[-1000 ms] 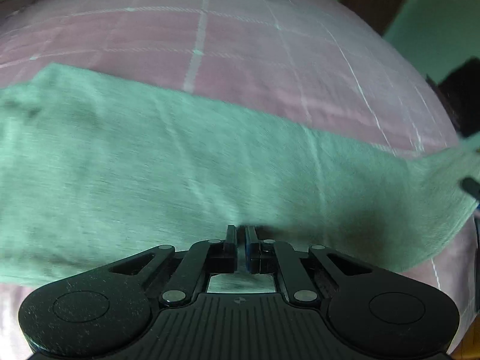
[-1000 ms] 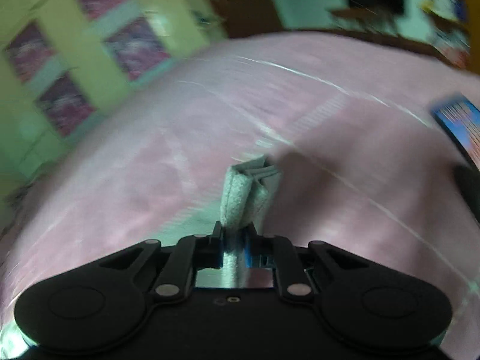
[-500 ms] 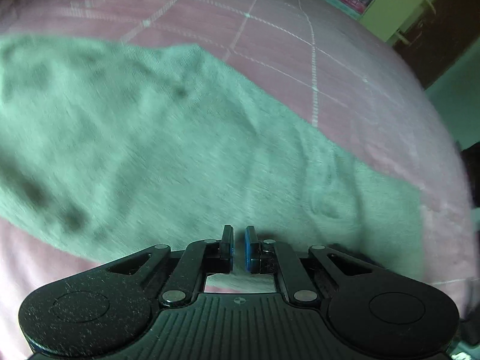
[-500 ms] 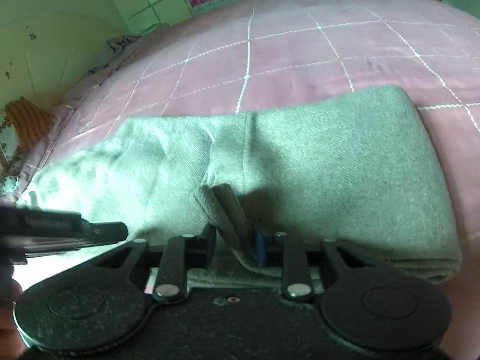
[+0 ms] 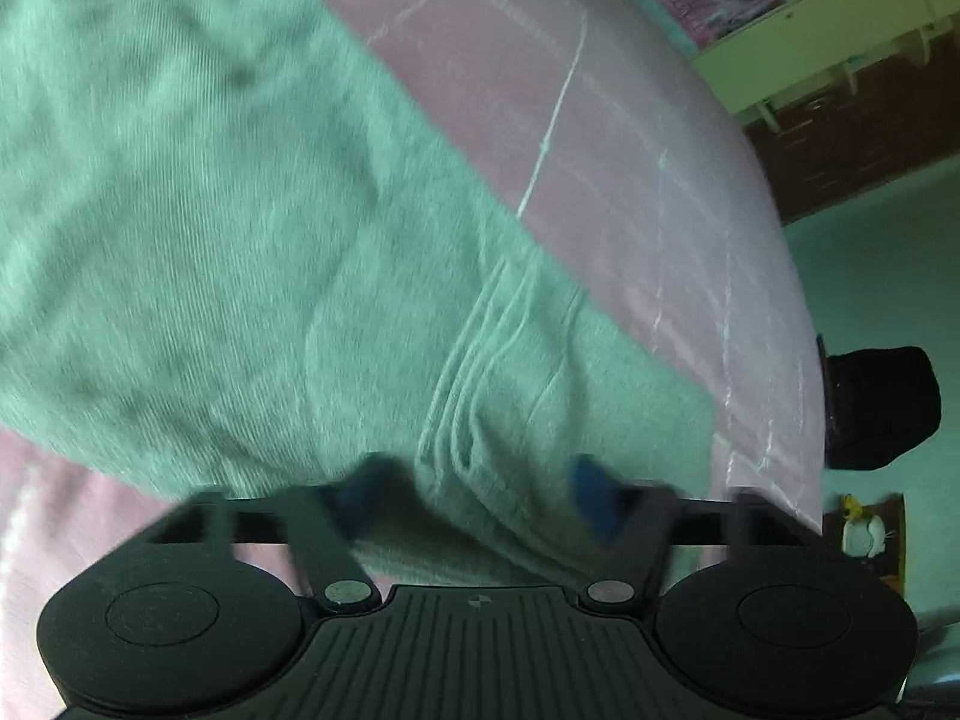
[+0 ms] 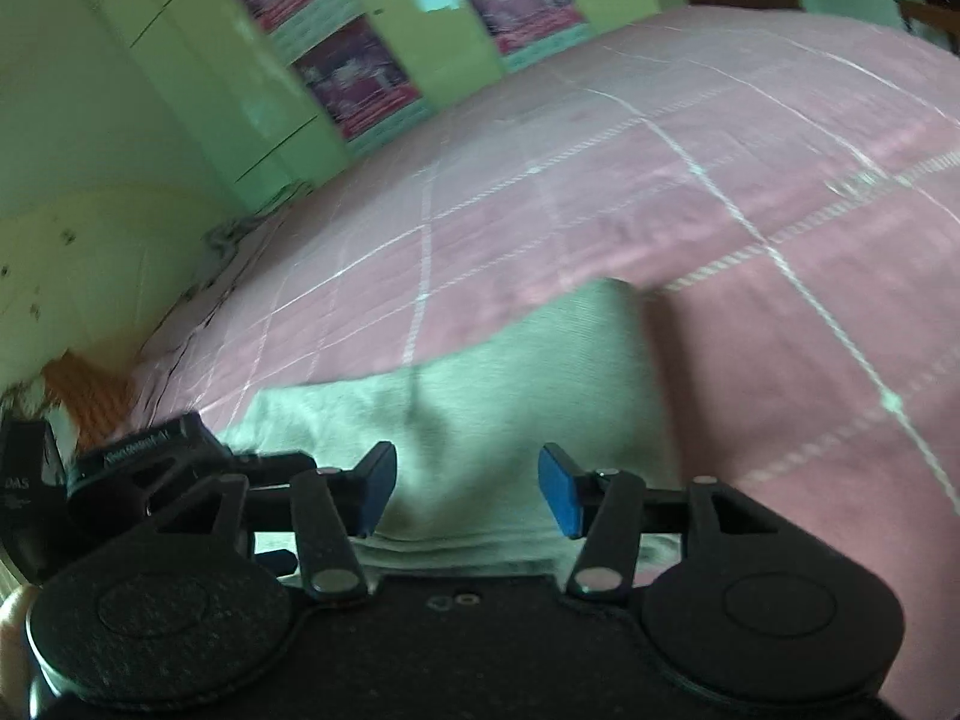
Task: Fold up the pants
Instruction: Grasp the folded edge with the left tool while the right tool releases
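The grey-green pants lie folded on the pink checked bedspread. My left gripper is open just above the stitched hem layers of the pants, with cloth lying between its blue pads, and the view is blurred. My right gripper is open and empty over the near edge of the folded pants. The left gripper's black body shows at the left edge of the right wrist view.
The bedspread stretches away behind the pants. Yellow-green cupboards with posters stand beyond the bed. A dark object sits off the bed's right edge over a teal floor.
Both grippers have opened and let go of the pants. The folded cloth now lies flat on the bed, and both views have shifted and lifted back slightly.
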Motion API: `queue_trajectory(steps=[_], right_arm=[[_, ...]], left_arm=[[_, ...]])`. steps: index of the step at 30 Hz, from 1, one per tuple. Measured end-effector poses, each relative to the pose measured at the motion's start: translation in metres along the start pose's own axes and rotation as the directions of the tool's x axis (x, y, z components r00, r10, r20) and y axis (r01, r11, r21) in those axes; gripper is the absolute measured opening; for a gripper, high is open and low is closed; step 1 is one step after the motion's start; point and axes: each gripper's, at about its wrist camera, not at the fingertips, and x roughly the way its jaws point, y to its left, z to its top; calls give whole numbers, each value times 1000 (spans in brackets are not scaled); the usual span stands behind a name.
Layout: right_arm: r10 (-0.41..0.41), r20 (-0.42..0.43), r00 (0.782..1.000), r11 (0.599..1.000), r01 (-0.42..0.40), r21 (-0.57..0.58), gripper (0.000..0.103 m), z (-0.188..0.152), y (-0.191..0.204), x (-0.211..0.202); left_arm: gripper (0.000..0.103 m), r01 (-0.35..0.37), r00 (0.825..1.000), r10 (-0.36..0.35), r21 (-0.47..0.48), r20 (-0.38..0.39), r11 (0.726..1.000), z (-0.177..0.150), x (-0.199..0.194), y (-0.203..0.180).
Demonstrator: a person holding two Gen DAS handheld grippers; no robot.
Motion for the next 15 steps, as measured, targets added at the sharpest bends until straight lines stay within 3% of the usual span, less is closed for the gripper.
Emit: queue_trajectory(steps=[4, 5, 6, 9, 11, 13, 15], right_arm=[[-17, 11, 1000, 997, 16, 79, 52, -4, -24, -9], [-23, 17, 1000, 996, 22, 84, 52, -6, -28, -9], [-28, 20, 999, 996, 26, 87, 52, -6, -31, -10], [-75, 33, 997, 994, 72, 86, 48, -6, -34, -12], [-109, 50, 993, 991, 105, 83, 42, -2, -35, -12], [-129, 74, 989, 989, 124, 76, 42, 4, -34, -13], [-138, 86, 987, 989, 133, 60, 41, 10, -28, -10]], left_arm=[[47, 3, 1000, -3, -13, 12, 1000, -7, 19, -6], [40, 5, 1000, -5, -5, 25, 1000, -7, 21, -9], [18, -3, 999, 3, 4, 38, 1000, -7, 23, -12], [18, -3, 995, 2, 15, 95, 1000, -6, 13, -24], [18, 38, 988, -47, 61, 147, 997, -2, -13, -32], [18, 68, 974, -93, 127, 205, 990, 5, -43, -40], [18, 49, 958, -95, 172, 271, 984, 13, -73, -35]])
